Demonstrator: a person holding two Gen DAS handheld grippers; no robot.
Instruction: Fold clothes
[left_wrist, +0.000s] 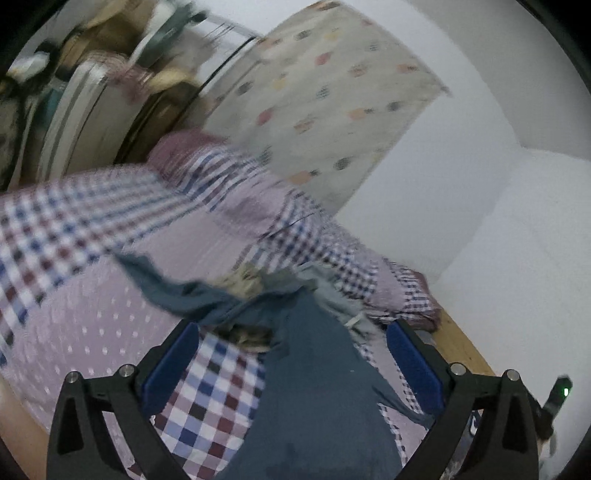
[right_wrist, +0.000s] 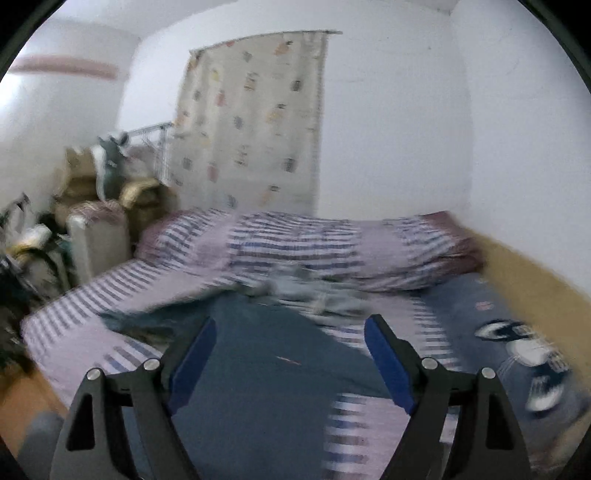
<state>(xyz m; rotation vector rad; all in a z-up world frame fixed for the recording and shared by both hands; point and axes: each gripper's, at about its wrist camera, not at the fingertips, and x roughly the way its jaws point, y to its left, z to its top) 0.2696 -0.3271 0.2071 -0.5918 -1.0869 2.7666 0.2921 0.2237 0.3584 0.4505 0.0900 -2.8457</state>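
A dark blue-grey garment (left_wrist: 314, 387) lies spread on the checked bed sheet (left_wrist: 55, 236); it also shows in the right wrist view (right_wrist: 258, 369). A small heap of grey and tan clothes (left_wrist: 258, 280) lies at its far end, also seen blurred in the right wrist view (right_wrist: 314, 291). My left gripper (left_wrist: 291, 332) is open, its blue pads (left_wrist: 173, 358) straddling the garment just above it. My right gripper (right_wrist: 291, 332) is open above the same garment. Both views are motion-blurred.
A folded checked quilt (right_wrist: 332, 243) lies across the far bed. A blue cartoon pillow (right_wrist: 517, 343) sits at right by the wooden bed edge (right_wrist: 535, 277). A patterned curtain (right_wrist: 251, 122), white walls, and piled boxes and bags (right_wrist: 92, 199) stand at left.
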